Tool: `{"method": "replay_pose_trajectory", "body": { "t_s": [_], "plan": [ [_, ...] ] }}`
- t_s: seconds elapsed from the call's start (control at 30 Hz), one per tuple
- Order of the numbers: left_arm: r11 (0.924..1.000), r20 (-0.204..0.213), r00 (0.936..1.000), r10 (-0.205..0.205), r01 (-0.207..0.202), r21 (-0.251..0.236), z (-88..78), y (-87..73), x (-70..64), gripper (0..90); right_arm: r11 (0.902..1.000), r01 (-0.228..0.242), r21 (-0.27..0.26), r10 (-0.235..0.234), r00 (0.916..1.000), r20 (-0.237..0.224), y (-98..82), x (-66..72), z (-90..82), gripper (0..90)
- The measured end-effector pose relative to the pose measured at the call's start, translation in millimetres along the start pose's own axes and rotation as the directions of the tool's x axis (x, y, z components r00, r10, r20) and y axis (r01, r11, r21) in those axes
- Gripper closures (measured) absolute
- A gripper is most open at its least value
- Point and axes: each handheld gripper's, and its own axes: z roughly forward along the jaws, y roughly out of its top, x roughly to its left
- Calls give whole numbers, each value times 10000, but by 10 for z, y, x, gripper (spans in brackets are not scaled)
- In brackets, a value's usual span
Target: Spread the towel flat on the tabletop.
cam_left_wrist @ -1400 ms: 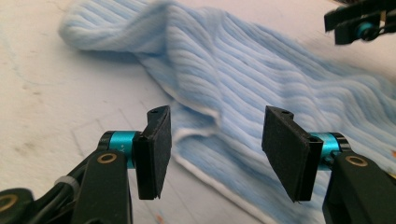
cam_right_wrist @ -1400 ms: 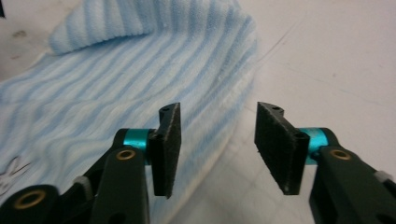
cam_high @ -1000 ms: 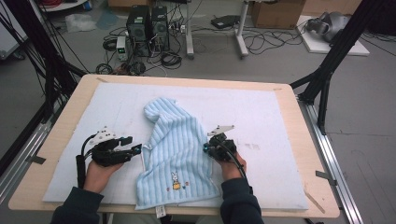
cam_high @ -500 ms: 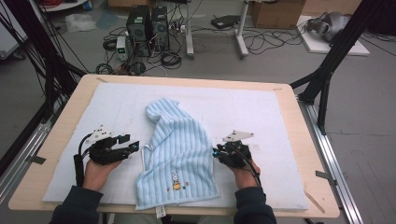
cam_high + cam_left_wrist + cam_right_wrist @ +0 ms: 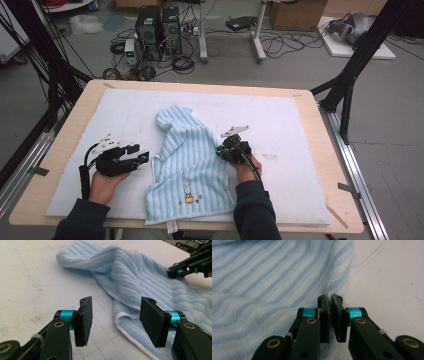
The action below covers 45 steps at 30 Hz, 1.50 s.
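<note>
A light blue striped towel with a small cartoon patch lies crumpled on the pale mat, its far end folded over into a hump. My left gripper rests just left of the towel, open, with nothing between its pads; the towel's white-trimmed edge lies just ahead of them. My right gripper sits at the towel's right edge. Its jaws have just closed and are shut on that edge, a thin fold of cloth pinched between the pads. The left gripper view shows the right gripper at the towel's far side.
The mat covers most of the wooden table. Black frame posts stand at both sides, with metal rails along the table. Computer towers and cables lie on the floor beyond the far edge.
The right gripper, which had drawn away to the right of the towel half a second ago, has come back left and closed on the towel's right edge. The left gripper has stayed put.
</note>
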Motion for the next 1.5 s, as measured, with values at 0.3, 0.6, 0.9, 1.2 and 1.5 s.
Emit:
{"method": "replay_pose_trajectory", "body": {
  "t_s": [0.3,0.6,0.9,1.2,1.5],
  "plan": [
    [10000,-125,9999,-76,76,20,-41,-29,25,447,9993,351,-100,-348,9989,302,-362,68,-484,863],
    [10000,2,10000,-18,18,90,-16,-34,7,453,9999,-47,-94,54,9976,692,-740,53,-791,855],
    [10000,338,9994,47,-48,27,183,80,-28,445,9750,-965,-2000,1209,9861,1136,-764,-10,-923,453],
    [9977,649,9977,170,-212,647,650,412,-131,452,9718,-812,-2215,1146,9831,1425,-789,-98,-961,422],
    [9910,631,9979,115,-198,1325,1176,549,-309,463,9716,-795,-2228,1098,9858,1271,-793,-85,-940,374]
  ]
}}
